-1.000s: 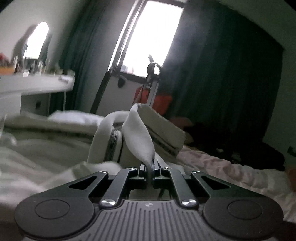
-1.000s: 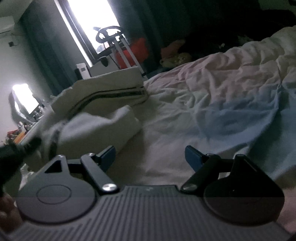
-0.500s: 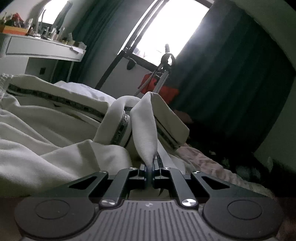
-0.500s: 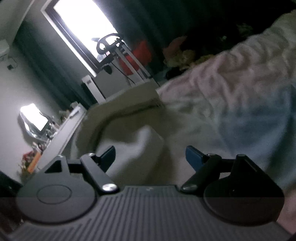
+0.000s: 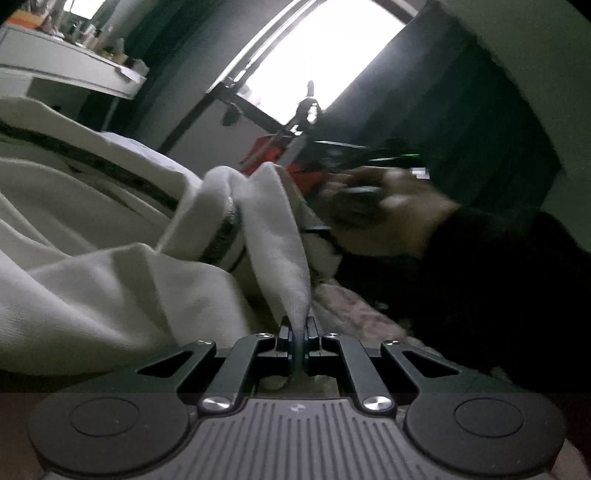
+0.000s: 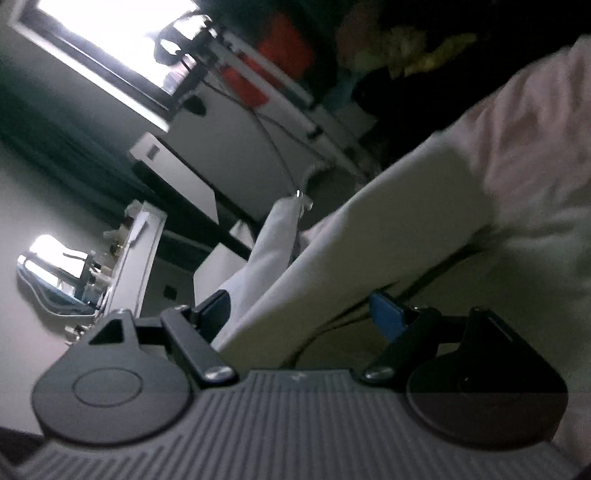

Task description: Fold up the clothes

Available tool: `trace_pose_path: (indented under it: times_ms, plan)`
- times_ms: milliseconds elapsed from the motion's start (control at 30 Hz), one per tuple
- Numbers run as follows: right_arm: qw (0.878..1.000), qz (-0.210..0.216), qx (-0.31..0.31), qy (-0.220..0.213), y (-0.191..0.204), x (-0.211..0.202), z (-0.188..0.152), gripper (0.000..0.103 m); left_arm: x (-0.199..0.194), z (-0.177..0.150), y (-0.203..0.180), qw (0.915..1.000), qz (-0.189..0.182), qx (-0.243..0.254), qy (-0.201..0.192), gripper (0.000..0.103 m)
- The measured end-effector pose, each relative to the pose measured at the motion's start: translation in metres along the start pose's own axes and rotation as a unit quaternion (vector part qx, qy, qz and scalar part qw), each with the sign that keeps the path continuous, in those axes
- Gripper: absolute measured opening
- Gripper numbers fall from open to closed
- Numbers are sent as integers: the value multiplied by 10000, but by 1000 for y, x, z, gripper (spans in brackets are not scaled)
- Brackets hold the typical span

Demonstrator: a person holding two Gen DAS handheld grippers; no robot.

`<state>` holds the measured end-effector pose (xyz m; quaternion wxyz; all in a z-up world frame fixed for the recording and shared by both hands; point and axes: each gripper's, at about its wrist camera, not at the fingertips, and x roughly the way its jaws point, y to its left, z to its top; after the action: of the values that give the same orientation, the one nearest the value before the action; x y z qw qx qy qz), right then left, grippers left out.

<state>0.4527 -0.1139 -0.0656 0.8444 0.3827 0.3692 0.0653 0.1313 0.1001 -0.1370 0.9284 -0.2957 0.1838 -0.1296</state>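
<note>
- Currently the left gripper (image 5: 297,329) pinches the cream garment (image 5: 110,266), which lies bunched on the bed (image 6: 535,155).
- The right gripper (image 6: 306,314) gapes beside its folded edge, holding nothing.
- Closing too shallowly could let the fabric slip out.

The left wrist camera is sitting low over the bed (image 5: 354,306), looking close along the white garment (image 5: 92,280) toward the window (image 5: 325,62). The right wrist camera is looking, tilted, close across the same garment (image 6: 369,240) toward that window (image 6: 110,33).
</note>
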Motion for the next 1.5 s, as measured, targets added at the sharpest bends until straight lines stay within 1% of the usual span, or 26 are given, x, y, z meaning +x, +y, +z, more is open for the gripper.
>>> trace_pose_path:
  times_ms: [100, 133, 167, 233, 267, 300, 333, 367, 433, 500, 567, 600, 667, 733, 800, 833, 967, 1000, 1033, 1067, 1100, 1133, 1233, 1300, 1400, 1500]
  plan:
    - [9988, -486, -54, 52, -2, 32, 3, 84, 10, -5, 6, 9999, -102, -9, 80, 5]
    - [9976, -678, -96, 10, -4, 38, 3, 80, 15, -7, 9, 9999, -114, -18, 117, 5]
    - [9966, -807, -97, -104, -7, 38, 3, 73, 19, -9, 13, 9998, -123, -53, 163, 5]
    - [9948, -952, -38, -368, -14, 33, 5, 38, 25, -10, 20, 9993, -140, -211, 272, 5]
    - [9932, -1032, -69, -544, -17, 26, 6, 31, 26, -10, 23, 9991, -163, -257, 289, 5]
    - [9907, -1115, -174, -763, -18, 14, 8, 16, 27, -8, 25, 9991, -187, -265, 289, 5]
    - [9882, -1149, -275, -977, -19, 2, 9, 9, 27, -7, 26, 9990, -224, -276, 283, 5]
    - [9862, -1090, -318, -1202, -20, -14, 13, 9, 27, -6, 27, 9988, -272, -292, 276, 5]
    - [9829, -917, -320, -1567, -25, -47, 21, 3, 25, -6, 24, 9986, -409, -269, 219, 5]
    - [9761, -772, -449, -1980, -29, -87, 32, 3, 22, -8, 21, 9981, -553, -225, 136, 5]
    - [9668, -630, -606, -2402, -33, -131, 43, 3, 17, -9, 17, 9972, -704, -255, 36, 5]
    - [9637, -591, -627, -2529, -39, -154, 46, 3, 16, -9, 17, 9967, -741, -333, 42, 5]
    - [9603, -580, -596, -2662, -55, -191, 52, 3, 17, -11, 19, 9968, -645, -465, 105, 5]
    - [9641, -638, -546, -2520, -74, -218, 54, 3, 18, -12, 19, 9971, -471, -572, 187, 5]
    - [9708, -685, -484, -2249, -90, -228, 51, 4, 18, -13, 18, 9970, -294, -670, 260, 5]
    - [9758, -646, -446, -2042, -96, -227, 49, 6, 17, -13, 18, 9970, -218, -690, 257, 5]
    - [9897, -626, -106, -1283, -106, -206, 31, 9, 9, -14, 13, 9978, 49, -623, 232, 5]
    - [9915, -592, -33, -1155, -104, -197, 24, 14, 9, -14, 15, 9976, 73, -642, 250, 5]
    - [9932, -537, 33, -1029, -100, -188, 17, 32, 8, -13, 16, 9972, 100, -680, 282, 5]
    - [9946, -458, 93, -924, -95, -178, 10, 45, 8, -12, 17, 9968, 128, -718, 314, 5]
    - [9956, -384, 152, -846, -89, -167, 4, 71, 8, -12, 18, 9964, 156, -756, 346, 5]
    - [9965, -341, 144, -750, -83, -155, 0, 80, 8, -11, 19, 9960, 184, -794, 378, 5]
    - [9988, -284, -93, -398, -58, -115, -7, 80, 10, -9, 23, 9936, 165, -994, 515, 5]
    - [9992, -220, -140, -311, -43, -88, -9, 79, 12, -8, 28, 9923, 111, -1099, 553, 5]
    - [9994, -133, 119, -297, -31, -47, -4, 79, 19, -9, 35, 9927, 41, -1070, 555, 5]
    - [9989, -197, 328, -254, -24, -3, 2, 78, 29, -15, 44, 9932, 58, -1032, 530, 6]
